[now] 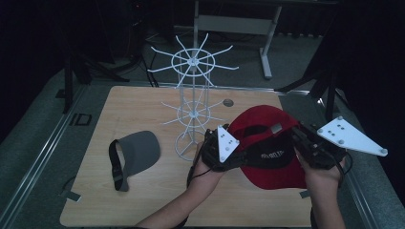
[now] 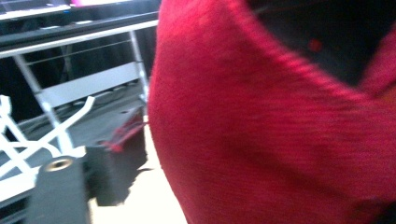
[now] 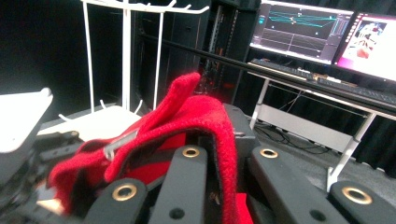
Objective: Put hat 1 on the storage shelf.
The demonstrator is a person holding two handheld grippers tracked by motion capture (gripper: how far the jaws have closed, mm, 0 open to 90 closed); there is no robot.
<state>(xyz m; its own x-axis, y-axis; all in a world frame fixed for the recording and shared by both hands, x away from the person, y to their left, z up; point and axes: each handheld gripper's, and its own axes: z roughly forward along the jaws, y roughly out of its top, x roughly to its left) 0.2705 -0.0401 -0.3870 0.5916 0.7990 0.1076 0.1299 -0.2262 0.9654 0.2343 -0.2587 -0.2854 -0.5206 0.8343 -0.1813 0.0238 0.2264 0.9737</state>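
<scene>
— Where's the red cap (image 1: 267, 143)?

— Held upside down above the right half of the table (image 1: 143, 200), between both claws, just right of the white wire rack (image 1: 191, 109).

— And the claws?

— The left claw (image 1: 228, 151) grips the cap's left edge; the right claw (image 1: 305, 145) is clamped on the rim — red fabric sits between its jaws. A grey visor (image 1: 136, 155) lies well apart, left.

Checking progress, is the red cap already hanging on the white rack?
No, the red cap sits between both claws, in front of the white rack.
</scene>
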